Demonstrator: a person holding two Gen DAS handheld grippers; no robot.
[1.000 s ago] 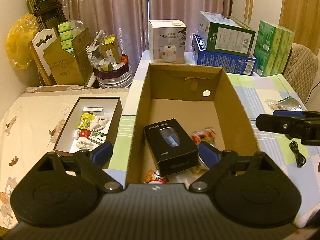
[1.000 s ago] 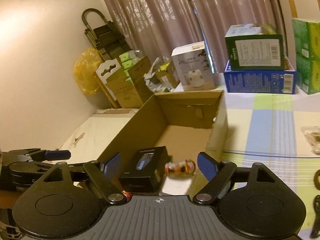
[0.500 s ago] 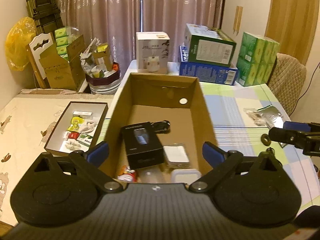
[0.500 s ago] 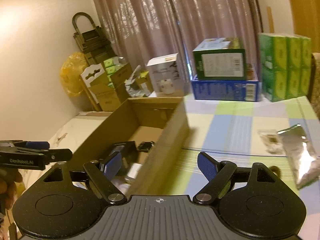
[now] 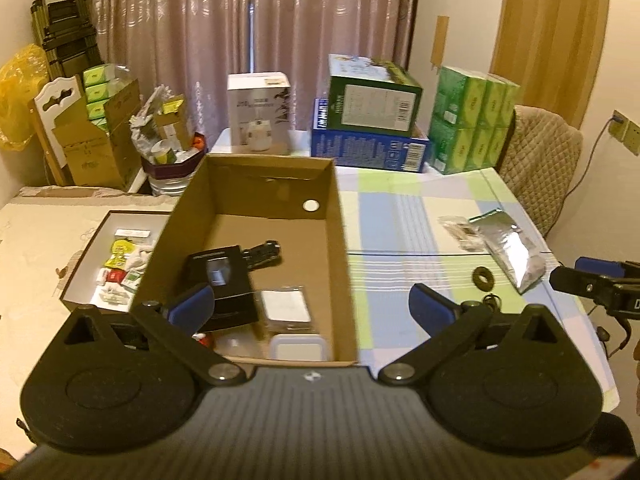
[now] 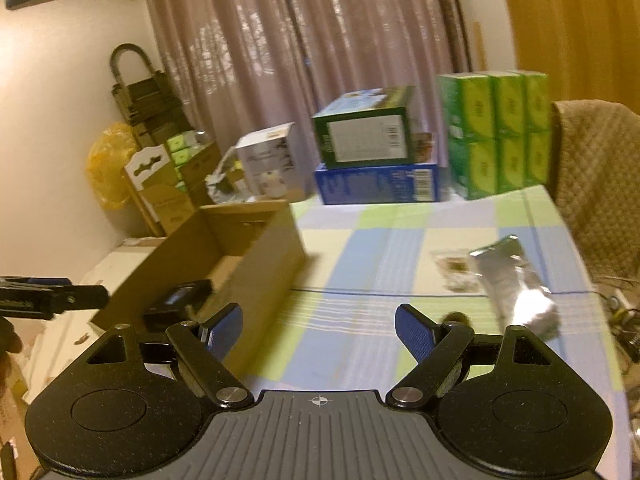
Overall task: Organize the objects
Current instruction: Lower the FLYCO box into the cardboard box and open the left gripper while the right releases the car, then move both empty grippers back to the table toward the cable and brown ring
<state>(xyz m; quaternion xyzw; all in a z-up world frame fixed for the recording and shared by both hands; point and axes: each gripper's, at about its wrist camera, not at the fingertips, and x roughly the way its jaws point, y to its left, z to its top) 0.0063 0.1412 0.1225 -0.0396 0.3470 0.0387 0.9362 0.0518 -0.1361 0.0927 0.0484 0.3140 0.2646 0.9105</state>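
- Now, compared with a second ago, we have pulled both grippers back and rightward; the orange toy seen dropping into the cardboard box (image 5: 256,216) is out of sight.
- Leftmost, our shallow tray (image 5: 80,280) holds small packets; the cardboard box holds a black box (image 5: 220,276), a dark clip and clear cases.
- Our left gripper (image 5: 312,308) is spread wide, empty, above the box's near end.
- Our right gripper (image 6: 318,330), also agape and empty, hovers over the tablecloth (image 6: 372,248), with the silver pouch (image 6: 516,280) ahead to its right.

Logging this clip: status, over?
Both grippers, left and right, jaws open, empty. Box holds several items; foil pouch and ring out on table. Path clear.
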